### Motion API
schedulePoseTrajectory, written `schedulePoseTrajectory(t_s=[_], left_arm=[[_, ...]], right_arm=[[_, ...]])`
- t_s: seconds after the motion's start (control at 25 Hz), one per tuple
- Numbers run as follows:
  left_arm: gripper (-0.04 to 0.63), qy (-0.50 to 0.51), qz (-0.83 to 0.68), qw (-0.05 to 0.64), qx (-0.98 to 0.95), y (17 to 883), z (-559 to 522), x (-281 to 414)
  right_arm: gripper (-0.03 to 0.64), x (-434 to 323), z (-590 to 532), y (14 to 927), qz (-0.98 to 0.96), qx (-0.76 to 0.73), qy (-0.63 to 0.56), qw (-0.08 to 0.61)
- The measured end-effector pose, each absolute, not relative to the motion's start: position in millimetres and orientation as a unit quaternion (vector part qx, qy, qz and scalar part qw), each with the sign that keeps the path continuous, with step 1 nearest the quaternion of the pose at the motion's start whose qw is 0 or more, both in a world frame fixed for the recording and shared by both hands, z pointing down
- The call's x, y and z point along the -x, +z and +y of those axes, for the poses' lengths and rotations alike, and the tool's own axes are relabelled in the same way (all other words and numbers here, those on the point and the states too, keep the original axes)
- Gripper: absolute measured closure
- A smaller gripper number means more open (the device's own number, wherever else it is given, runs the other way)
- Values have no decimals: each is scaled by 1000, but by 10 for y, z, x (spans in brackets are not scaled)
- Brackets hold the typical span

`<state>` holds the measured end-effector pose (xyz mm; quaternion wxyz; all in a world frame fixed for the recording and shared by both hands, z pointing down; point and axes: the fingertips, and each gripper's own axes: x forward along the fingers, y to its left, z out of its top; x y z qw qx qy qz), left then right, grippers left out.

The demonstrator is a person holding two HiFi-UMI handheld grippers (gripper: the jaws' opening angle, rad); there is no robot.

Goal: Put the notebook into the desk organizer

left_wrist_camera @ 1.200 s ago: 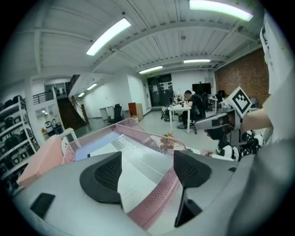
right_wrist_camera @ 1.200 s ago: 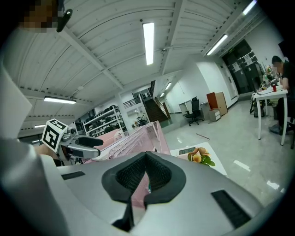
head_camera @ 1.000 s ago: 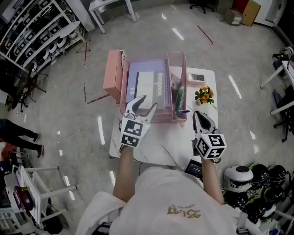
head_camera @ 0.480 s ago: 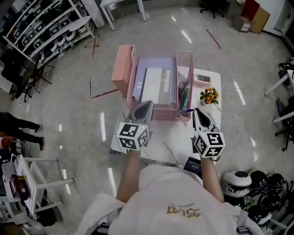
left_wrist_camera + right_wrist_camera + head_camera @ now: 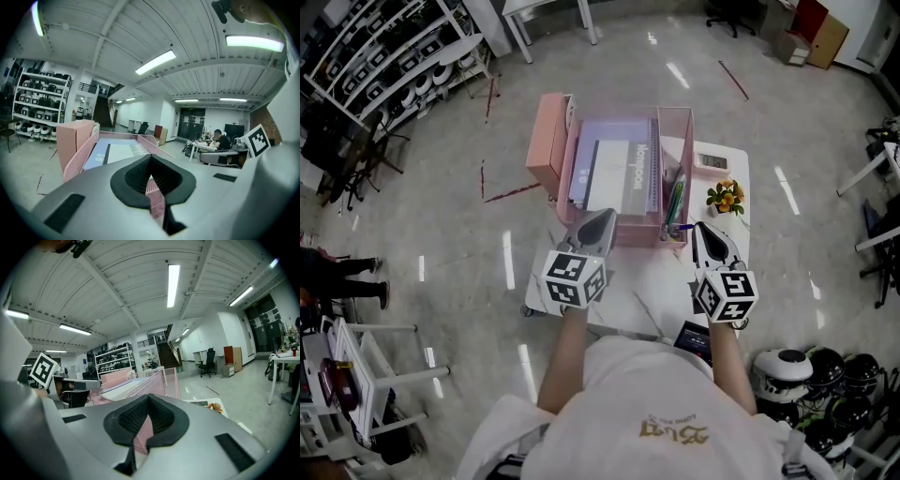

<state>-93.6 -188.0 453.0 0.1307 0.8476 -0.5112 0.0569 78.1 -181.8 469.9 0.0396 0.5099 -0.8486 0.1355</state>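
**Q:** Entry one. Where does the notebook sit, and what are your two tools doing?

**A:** The notebook [image 5: 619,174] lies flat in the wide compartment of the desk organizer [image 5: 565,178]. Its wire-bound edge faces the narrow slot on the organizer's right side, where the pens [image 5: 674,201] stand. Your left gripper [image 5: 599,225] is clenched with nothing in it, its tip just in front of the organizer's front wall. Your right gripper [image 5: 710,246] is also closed and empty, in front of the organizer's right front corner. Judgement: the placement looks done, and you are carrying nothing.

**Q:** Entry two. If you had to reseat it, how would it handle?

**A:** Estimate only.
- **Weight and stiffness:** It is probably light and thin. The covers look fairly stiff, but it would likely droop if you lifted it by one corner.
- **Surface:** The cover looks smooth, so expect it to slide against the pads.
- **Fragility:** It should not break, though pages and corners will crease under a hard pinch.

**Q:** Where would you take hold?

**A:** Take it at the wire-bound edge, which is the stiffest line, or at the short edge nearest the organizer's front wall, which is the side you face. It lies flat on the compartment floor, so you would have to tip an edge up before the jaws could close around it. The mesh walls stand close on both long sides, and I cannot tell whether the notebook touches them.
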Motion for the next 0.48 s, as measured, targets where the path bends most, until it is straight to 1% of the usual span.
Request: schedulePoseTrajectory(t_s=[0.48], left_arm=[[578, 69, -500, 141, -851, 4614, -1847, 911]], right_arm=[[607, -762, -1807, 4707, -849, -508, 140, 37]])
